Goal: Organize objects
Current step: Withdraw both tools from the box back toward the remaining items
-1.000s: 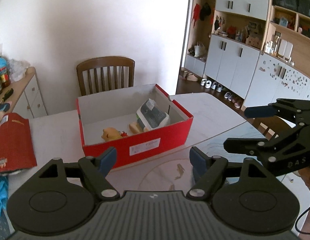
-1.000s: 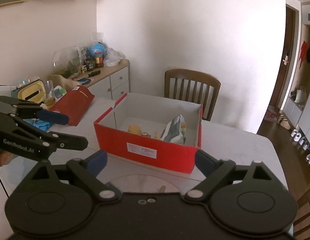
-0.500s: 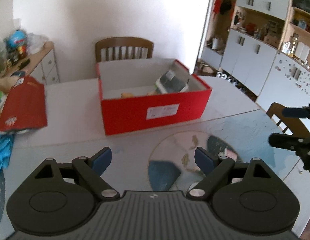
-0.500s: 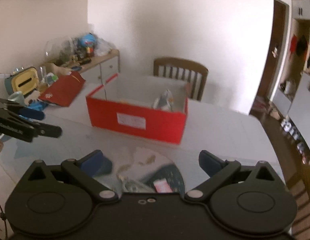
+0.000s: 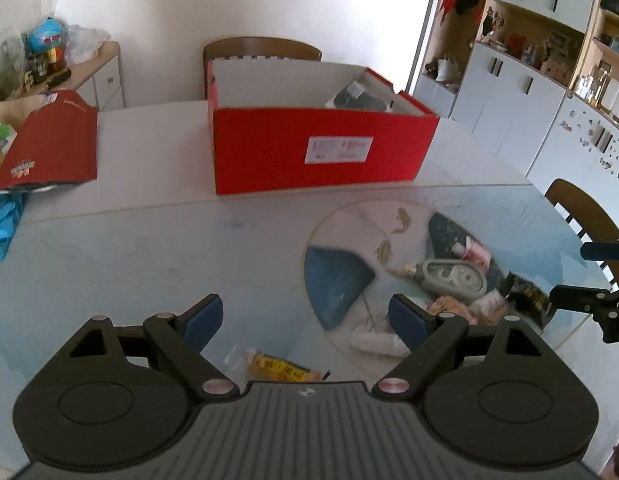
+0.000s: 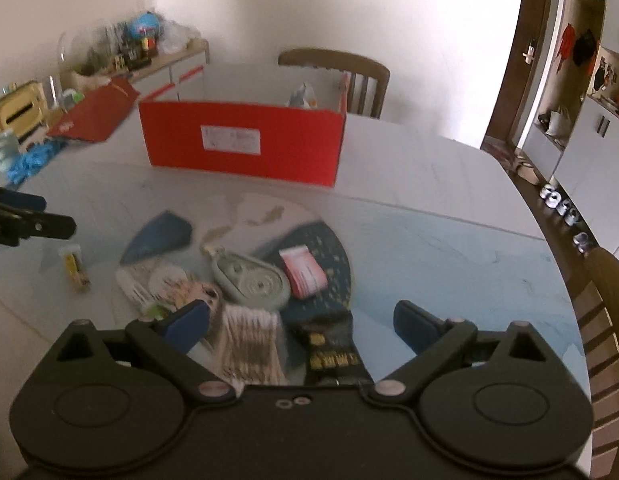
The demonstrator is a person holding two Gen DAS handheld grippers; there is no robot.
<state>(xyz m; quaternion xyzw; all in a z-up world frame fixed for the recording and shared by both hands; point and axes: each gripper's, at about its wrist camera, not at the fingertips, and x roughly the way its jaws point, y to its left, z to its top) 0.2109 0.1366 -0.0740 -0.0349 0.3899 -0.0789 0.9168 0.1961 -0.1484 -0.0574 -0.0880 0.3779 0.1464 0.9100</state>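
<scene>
A red open box (image 5: 321, 148) (image 6: 245, 140) stands on the table's far half with a few things inside. Near me a heap of small objects lies on the table: a grey-green oval case (image 6: 253, 282) (image 5: 453, 278), a red-and-white packet (image 6: 305, 270), a bundle of cotton swabs (image 6: 249, 344), a black packet with gold print (image 6: 331, 344) and a yellow packet (image 5: 275, 366) (image 6: 75, 266). My left gripper (image 5: 305, 320) is open above the yellow packet. My right gripper (image 6: 301, 324) is open above the swabs and black packet.
A red box lid (image 5: 49, 140) and a blue cloth (image 5: 3, 220) lie at the table's left. A wooden chair (image 5: 261, 50) stands behind the box, another chair (image 6: 605, 320) at the right edge. A cluttered sideboard (image 6: 149, 52) is at far left.
Both grippers have drawn back from the red box and tilted down, so the heap of small objects near the table's front edge came into view. Both stayed open.
</scene>
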